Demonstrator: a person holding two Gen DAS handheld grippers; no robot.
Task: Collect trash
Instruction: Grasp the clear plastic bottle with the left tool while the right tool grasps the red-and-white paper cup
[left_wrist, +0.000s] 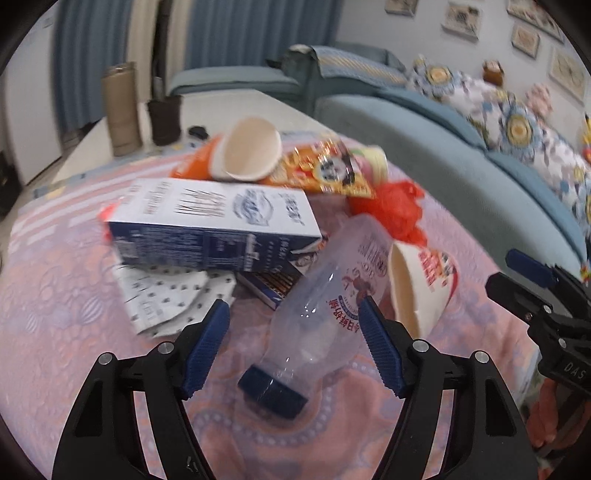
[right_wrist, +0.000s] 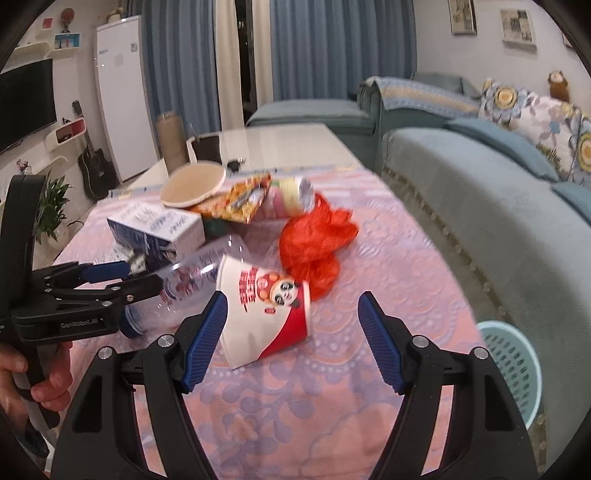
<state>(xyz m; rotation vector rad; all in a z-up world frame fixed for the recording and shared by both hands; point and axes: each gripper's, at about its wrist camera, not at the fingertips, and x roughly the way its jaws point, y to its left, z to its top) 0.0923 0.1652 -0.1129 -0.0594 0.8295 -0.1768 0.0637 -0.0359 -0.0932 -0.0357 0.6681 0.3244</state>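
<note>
The left gripper (left_wrist: 293, 345) is hanging over a clear plastic bottle (left_wrist: 325, 295) that is lying on its side on the cloth-covered surface (left_wrist: 74, 295), dark cap (left_wrist: 273, 391) toward the camera. Its jaws are standing fairly wide on either side of the bottle, and the pads do not appear to be pressing on it. The right gripper (right_wrist: 291, 341) is reaching for a tipped instant-noodle cup (right_wrist: 266, 317) with a panda print, jaws likewise apart, the left pad just beside the cup's wall and the right pad clear of it.

The trash is lying in a tight pile: a milk carton (left_wrist: 210, 221), another paper cup (left_wrist: 251, 147), a snack wrapper (left_wrist: 325, 170) and a crumpled red bag (right_wrist: 314, 243). The bottle and the noodle cup are touching, so lifting one is likely to roll or drag the other. The bottle is smooth and round and could squirt out of a closing grip. The thin cup could crush or pivot if it is pinched off-centre. The two grippers are working close together and risk bumping. The pale blue basket (right_wrist: 513, 365) is standing beside the surface's right edge, near the sofa (right_wrist: 480, 206).
</note>
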